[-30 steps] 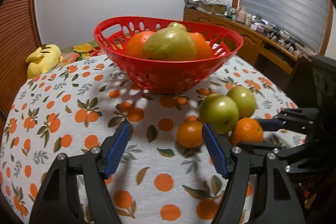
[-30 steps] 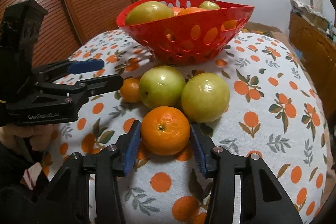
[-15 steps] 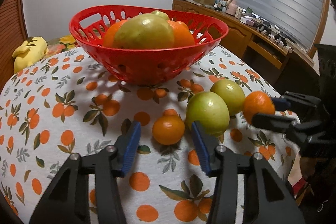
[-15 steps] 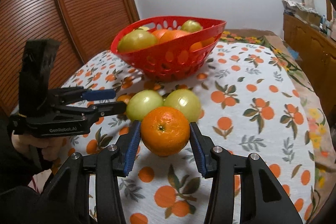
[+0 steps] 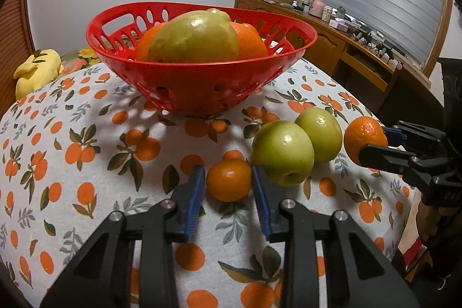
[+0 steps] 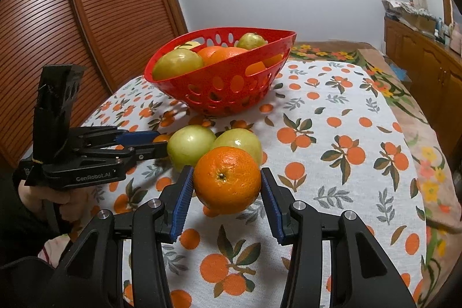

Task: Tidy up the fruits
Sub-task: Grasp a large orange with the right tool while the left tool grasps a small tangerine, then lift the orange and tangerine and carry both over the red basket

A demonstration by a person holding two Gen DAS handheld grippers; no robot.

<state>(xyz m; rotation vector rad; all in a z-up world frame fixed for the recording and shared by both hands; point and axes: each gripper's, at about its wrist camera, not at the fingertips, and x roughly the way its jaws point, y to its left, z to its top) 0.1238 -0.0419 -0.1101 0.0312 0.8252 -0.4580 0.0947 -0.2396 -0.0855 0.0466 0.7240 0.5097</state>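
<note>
A red basket holds green fruits and oranges at the table's middle. Two green apples lie touching in front of it; both show in the right wrist view. My left gripper has its blue pads on both sides of a small orange resting on the cloth, very close to it or touching. My right gripper is shut on a larger orange and holds it above the table.
The table carries an orange-print cloth. A yellow plush toy lies at the far left edge. A wooden sideboard with clutter stands on the right. A slatted wooden door stands behind the left gripper.
My right gripper lifted its orange off the table and drew back. My left gripper moved forward and narrowed around the small orange.
</note>
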